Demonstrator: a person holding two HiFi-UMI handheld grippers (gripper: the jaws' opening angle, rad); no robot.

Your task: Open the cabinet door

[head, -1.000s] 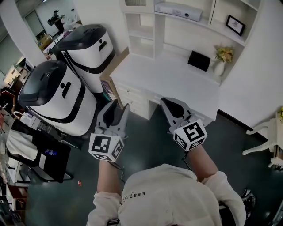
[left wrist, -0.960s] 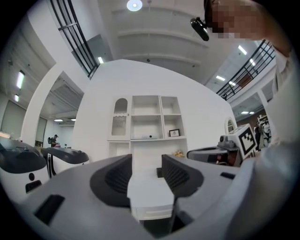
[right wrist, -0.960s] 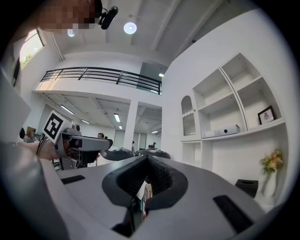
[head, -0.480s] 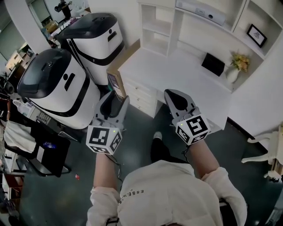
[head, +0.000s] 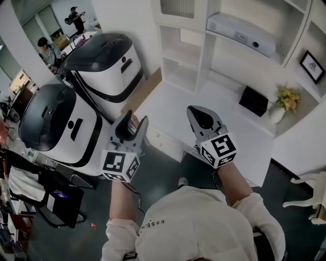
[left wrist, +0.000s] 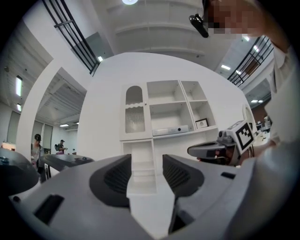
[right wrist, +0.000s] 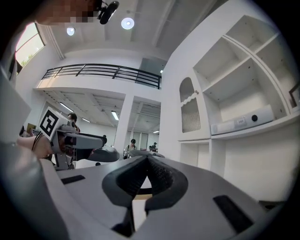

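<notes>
The white hutch's cabinet door is arched with a slatted pane, at the top left of the shelves, and it is closed. It also shows in the left gripper view and the right gripper view. My left gripper is held level over the desk's left corner, open, with nothing between its jaws. My right gripper hovers over the desk top, shut and empty, its tips meeting. Both grippers are well short of the door.
The white desk has drawers under its left end. On it stand a black box and a flower vase. A white device lies on a shelf. Two big white-and-black machines crowd the left.
Both grippers have moved forward together toward the hutch and now hang over the desk. The shelves look nearer and larger. The left jaws stand a little wider.
</notes>
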